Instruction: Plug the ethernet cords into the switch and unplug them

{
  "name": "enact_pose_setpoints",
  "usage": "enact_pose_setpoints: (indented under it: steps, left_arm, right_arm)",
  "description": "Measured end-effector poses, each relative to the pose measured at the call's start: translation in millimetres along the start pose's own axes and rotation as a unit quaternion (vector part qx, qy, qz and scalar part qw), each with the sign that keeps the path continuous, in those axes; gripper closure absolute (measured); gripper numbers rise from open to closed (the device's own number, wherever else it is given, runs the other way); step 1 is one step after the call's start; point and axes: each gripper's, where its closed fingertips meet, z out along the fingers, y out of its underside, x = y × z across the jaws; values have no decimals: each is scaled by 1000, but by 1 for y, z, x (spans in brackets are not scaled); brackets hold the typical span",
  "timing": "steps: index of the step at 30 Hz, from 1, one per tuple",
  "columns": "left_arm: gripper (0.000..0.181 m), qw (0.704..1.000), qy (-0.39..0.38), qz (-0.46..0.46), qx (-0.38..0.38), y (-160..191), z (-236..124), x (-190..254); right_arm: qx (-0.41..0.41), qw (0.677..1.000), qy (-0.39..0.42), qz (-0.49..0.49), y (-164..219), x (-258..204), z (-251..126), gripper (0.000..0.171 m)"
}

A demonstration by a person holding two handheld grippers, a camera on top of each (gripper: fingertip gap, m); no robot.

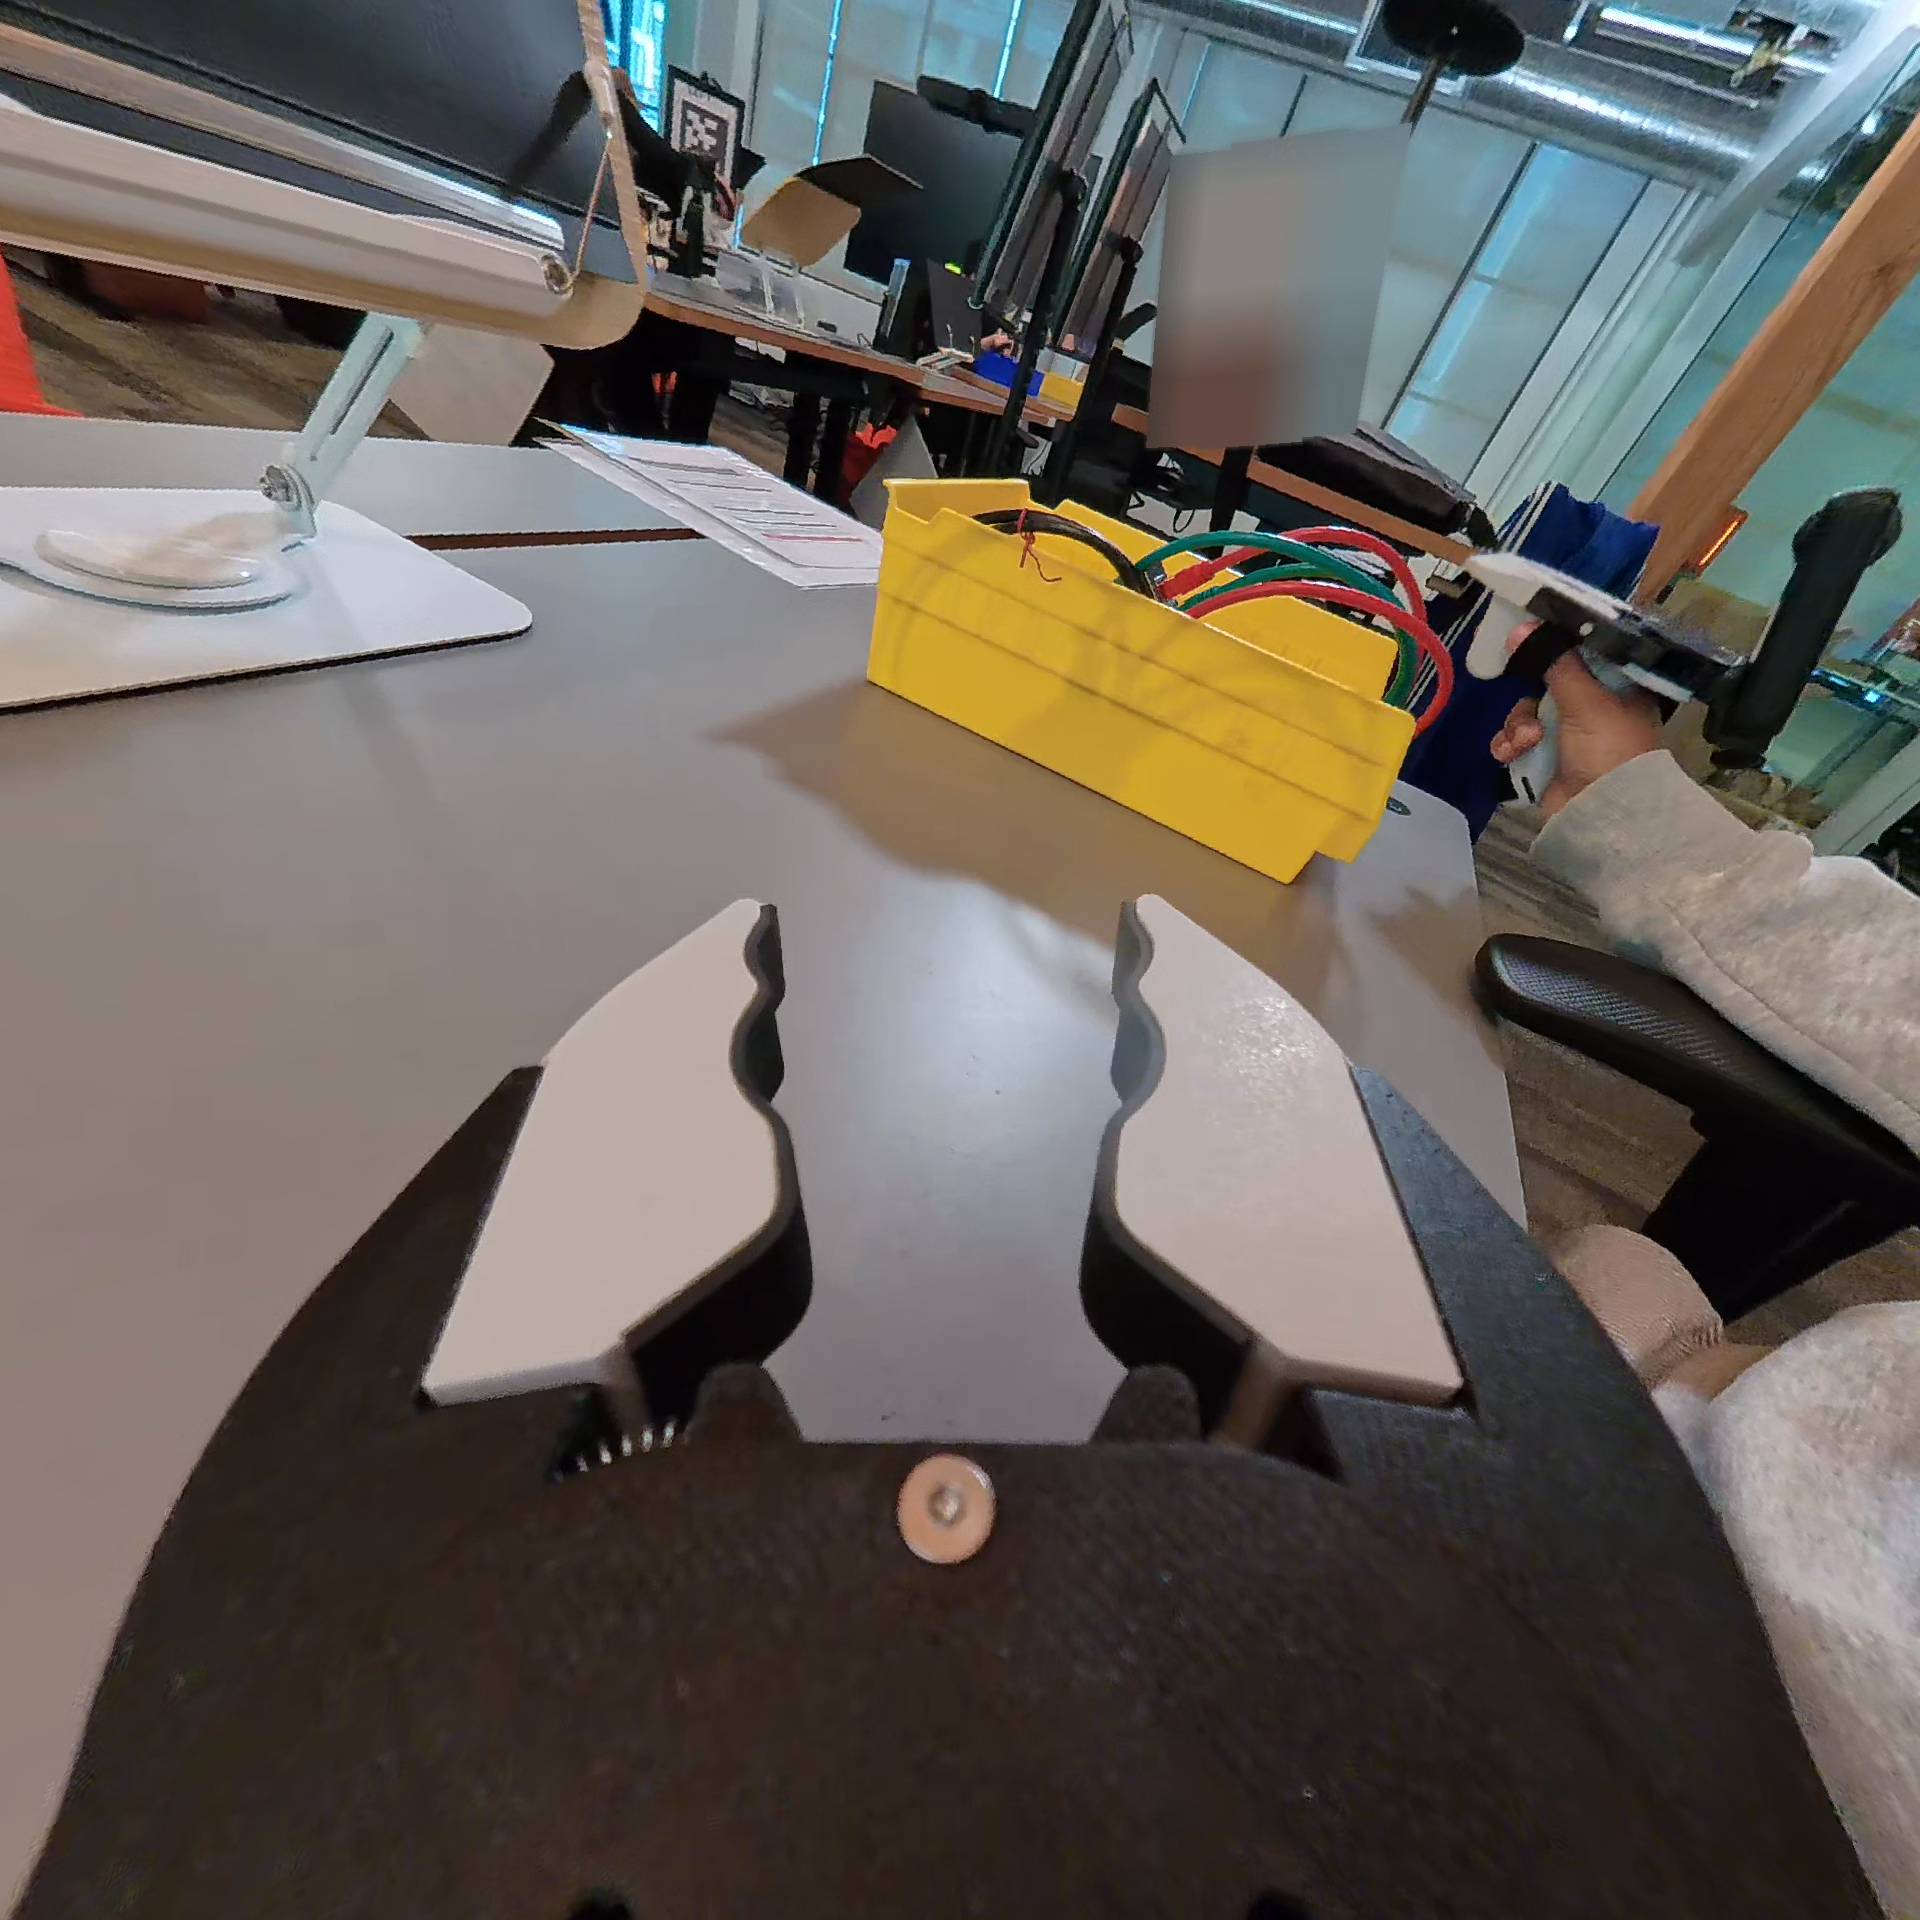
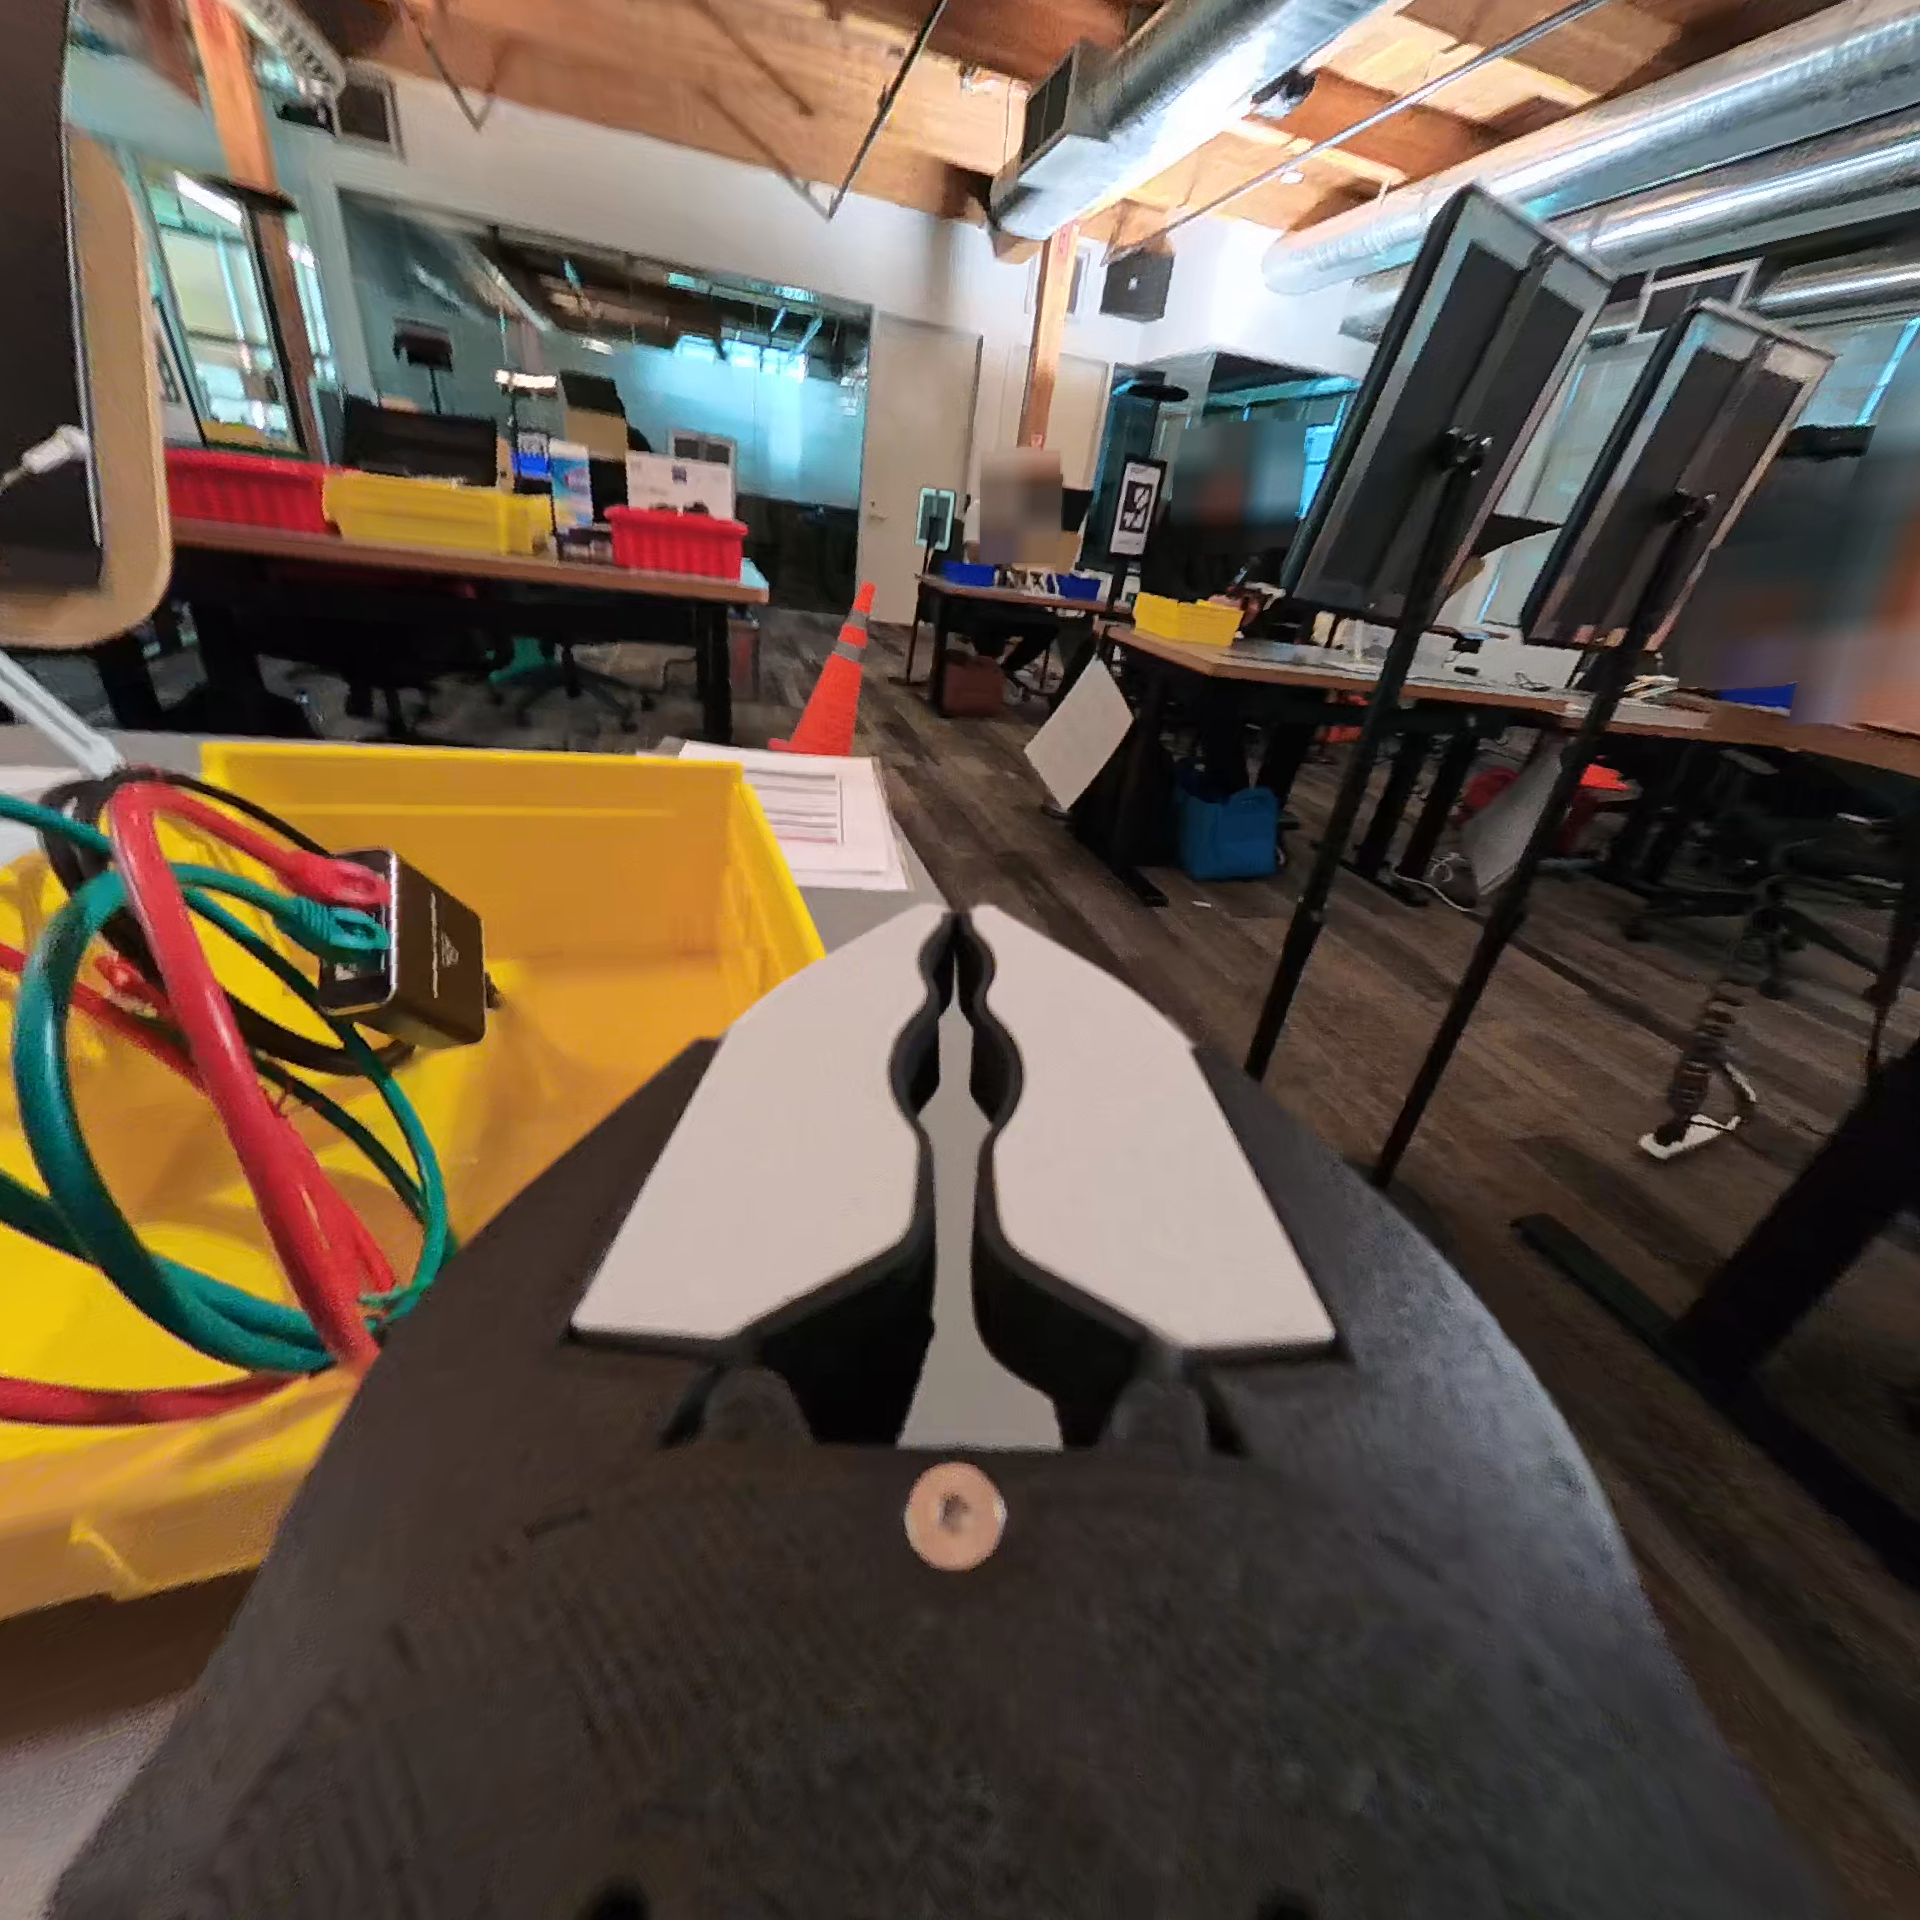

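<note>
The switch (image 2: 410, 951), a small black box, sits inside the yellow bin (image 2: 582, 821) near the desk's far right corner, propped on a tilt among the cords. One red cord (image 2: 223, 1039) and one green cord (image 2: 62, 1091) have their plugs seated side by side in its port face; a port below them looks free, though I cannot tell whether more cords are plugged in. So I judge the plugging at least partly done, and all the unplugging left. Its port face points to the left in my right wrist view, and its long axis runs down that face, leaning. The cords loop loosely over the bin's rim. My right tool (image 2: 961, 920) hovers beside the bin, pinched together on nothing. My left tool (image 1: 945, 914) hangs low over the bare grey desk (image 1: 312, 831), spread wide and empty.
</note>
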Motion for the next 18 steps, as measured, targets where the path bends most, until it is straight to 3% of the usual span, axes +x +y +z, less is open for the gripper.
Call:
enact_pose_setpoints:
  steps: [3,4,6,7,10,11,12,17,18]
  left_arm:
    - [119,1000,0,-7,2,0,0,-1]
    - [118,1000,0,-8,2,0,0,-2]
    - [118,1000,-1,-8,1,0,0,-2]
    - [118,1000,-1,-7,1,0,0,-1]
    - [117,1000,0,-7,1,0,0,-1]
    - [117,1000,-1,-7,1,0,0,-1]
    - [117,1000,0,-8,2,0,0,-1]
    - [116,1000,1,-10,0,0,0,-1]
    - [116,1000,1,-9,0,0,0,-1]
  right_arm:
    - [34,999,11,-3,-7,0,1,167]
    - [41,999,8,2,-11,-2,2,138]
    - [45,999,1,4,-18,-6,4,113]
    - [53,999,1,-4,-22,-9,3,109]
    - [46,997,-5,-57,-24,-18,2,144]
    - [41,996,-3,-73,-22,-21,1,164]
    - [30,996,2,-87,-18,-21,1,171]
    - [14,995,19,-98,-7,-18,6,171]
    - [17,996,16,-83,-9,-17,7,153]
